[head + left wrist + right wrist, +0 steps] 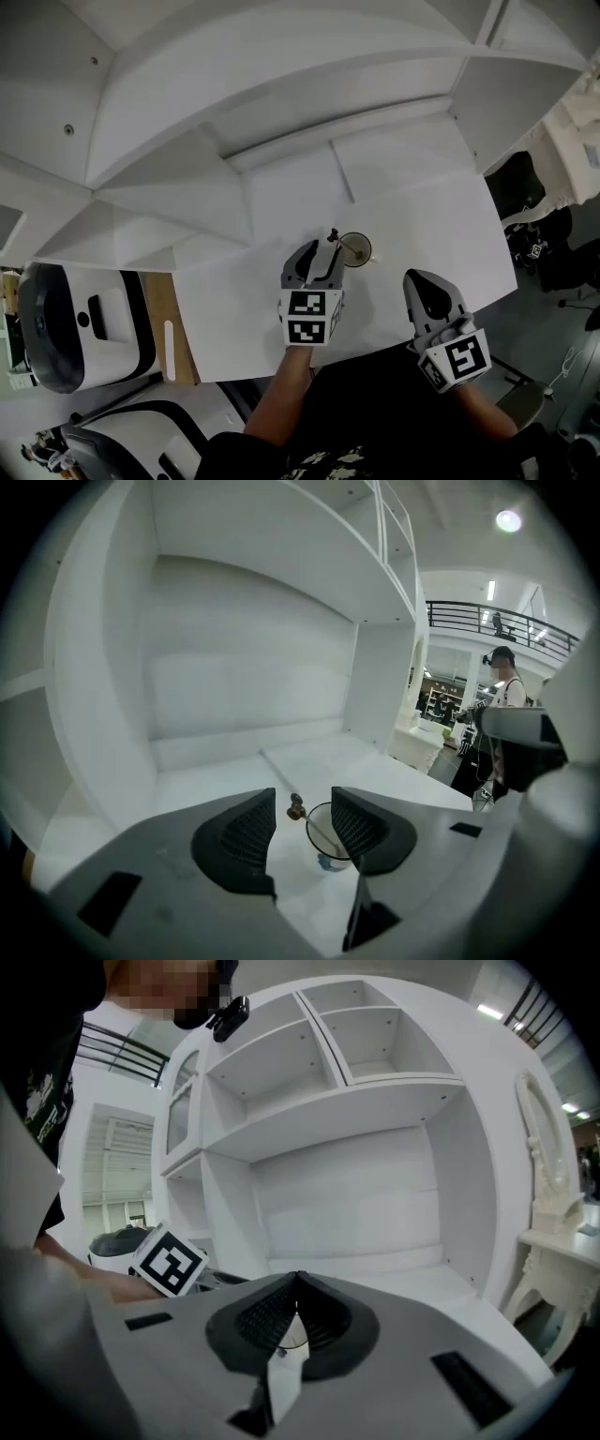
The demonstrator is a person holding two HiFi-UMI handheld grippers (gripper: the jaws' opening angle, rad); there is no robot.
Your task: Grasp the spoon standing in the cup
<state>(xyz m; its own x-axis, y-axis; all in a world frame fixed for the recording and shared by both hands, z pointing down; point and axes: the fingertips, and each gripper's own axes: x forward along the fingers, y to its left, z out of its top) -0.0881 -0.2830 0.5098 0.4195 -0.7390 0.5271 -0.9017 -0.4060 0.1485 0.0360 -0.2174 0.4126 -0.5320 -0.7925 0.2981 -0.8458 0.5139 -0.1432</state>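
Observation:
A small clear cup (357,249) stands on the white table (422,225), and a thin spoon (336,237) with a brown knob on top leans in it toward the left. My left gripper (319,255) is open just short of the cup. In the left gripper view the spoon (298,809) and the cup (327,850) show in the gap of the left gripper (304,799), farther out than the pads and touching neither. My right gripper (419,277) hangs to the right of the cup, apart from it. In its own view the right gripper (296,1280) is shut with nothing held.
A white shelf unit (281,112) rises behind the table. A white and black machine (66,323) stands at the left, and black chairs (525,192) at the right. A person (502,682) stands far off in the left gripper view. The table edge runs close beneath both grippers.

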